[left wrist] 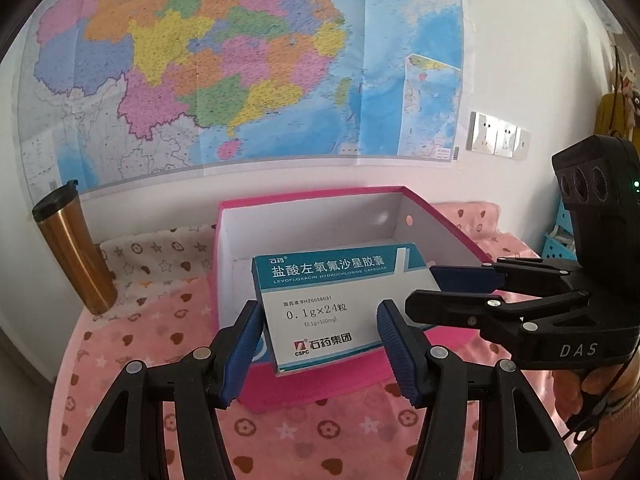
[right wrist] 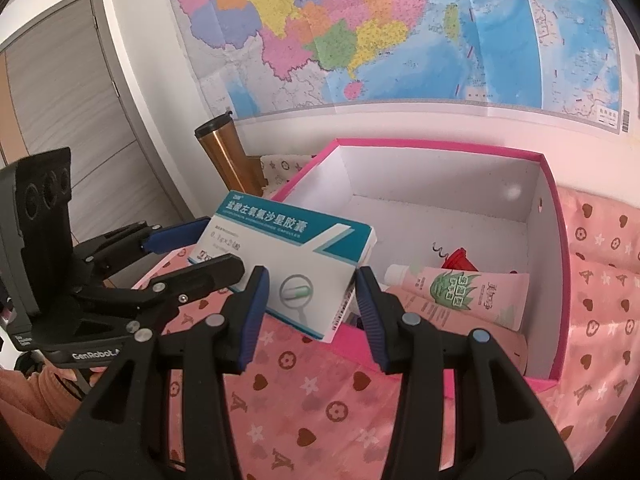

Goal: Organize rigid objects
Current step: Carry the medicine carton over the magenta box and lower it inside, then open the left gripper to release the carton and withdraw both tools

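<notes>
A white and teal medicine box (left wrist: 324, 304) is held over the near rim of a pink storage box (left wrist: 256, 384) with a white inside. My left gripper (left wrist: 318, 320) grips one end of the medicine box between its blue pads (left wrist: 244, 340). My right gripper (right wrist: 310, 294) closes on the other end of the medicine box (right wrist: 288, 256); it also shows in the left wrist view (left wrist: 444, 292). In the right wrist view the pink box (right wrist: 560, 264) holds a pink tube (right wrist: 464, 292) and a red item (right wrist: 460, 260).
A gold tumbler (left wrist: 74, 252) with a black lid stands left of the pink box; it also shows in the right wrist view (right wrist: 228, 156). A pink patterned cloth (left wrist: 332, 432) covers the surface. A wall map (left wrist: 240, 60) hangs behind. A grey door (right wrist: 68, 120) stands at left.
</notes>
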The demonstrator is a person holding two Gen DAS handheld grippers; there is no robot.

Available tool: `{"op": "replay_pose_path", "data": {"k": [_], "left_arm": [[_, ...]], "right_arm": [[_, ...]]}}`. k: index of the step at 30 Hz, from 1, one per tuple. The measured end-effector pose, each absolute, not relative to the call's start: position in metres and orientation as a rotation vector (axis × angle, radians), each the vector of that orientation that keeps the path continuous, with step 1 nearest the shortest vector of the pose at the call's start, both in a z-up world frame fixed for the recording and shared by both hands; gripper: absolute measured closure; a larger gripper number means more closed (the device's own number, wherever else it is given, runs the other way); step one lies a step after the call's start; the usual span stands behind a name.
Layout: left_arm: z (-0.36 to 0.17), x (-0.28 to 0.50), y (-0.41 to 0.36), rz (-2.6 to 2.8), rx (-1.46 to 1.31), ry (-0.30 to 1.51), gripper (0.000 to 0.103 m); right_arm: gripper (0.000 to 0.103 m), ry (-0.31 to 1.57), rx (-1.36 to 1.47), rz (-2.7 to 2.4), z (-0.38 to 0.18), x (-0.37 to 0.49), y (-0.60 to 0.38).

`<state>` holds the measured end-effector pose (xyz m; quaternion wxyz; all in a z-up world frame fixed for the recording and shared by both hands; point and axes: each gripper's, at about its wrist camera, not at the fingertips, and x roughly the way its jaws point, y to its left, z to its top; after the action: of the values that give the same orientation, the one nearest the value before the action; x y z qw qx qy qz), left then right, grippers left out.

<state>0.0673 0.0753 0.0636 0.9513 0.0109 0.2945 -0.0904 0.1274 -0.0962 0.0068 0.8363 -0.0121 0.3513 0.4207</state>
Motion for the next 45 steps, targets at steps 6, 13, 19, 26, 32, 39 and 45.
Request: {"op": "replay_pose_path", "data": {"k": [6, 13, 19, 26, 32, 39, 45], "left_arm": [[0.062, 0.078, 0.080, -0.180, 0.003, 0.615, 0.043], [0.058, 0.090, 0.086, -0.173, -0.017, 0.635, 0.043], [0.053, 0.100, 0.090, -0.162, -0.027, 0.653, 0.043], [0.044, 0.109, 0.097, -0.145, -0.038, 0.680, 0.043], [0.039, 0.112, 0.099, -0.136, -0.036, 0.692, 0.043], [0.033, 0.116, 0.101, -0.127, -0.035, 0.712, 0.043], [0.030, 0.117, 0.101, -0.118, -0.030, 0.725, 0.043]], "right_arm": [[0.055, 0.746, -0.027, 0.888, 0.007, 0.134, -0.093], [0.055, 0.751, -0.026, 0.882, 0.006, 0.144, -0.087], [0.055, 0.768, -0.030, 0.874, 0.000, 0.153, -0.080], [0.055, 0.797, -0.028, 0.873, -0.010, 0.161, -0.072], [0.055, 0.825, -0.029, 0.872, -0.018, 0.164, -0.067], [0.055, 0.849, -0.027, 0.874, -0.024, 0.167, -0.065], [0.054, 0.882, -0.035, 0.868, -0.029, 0.173, -0.060]]}}
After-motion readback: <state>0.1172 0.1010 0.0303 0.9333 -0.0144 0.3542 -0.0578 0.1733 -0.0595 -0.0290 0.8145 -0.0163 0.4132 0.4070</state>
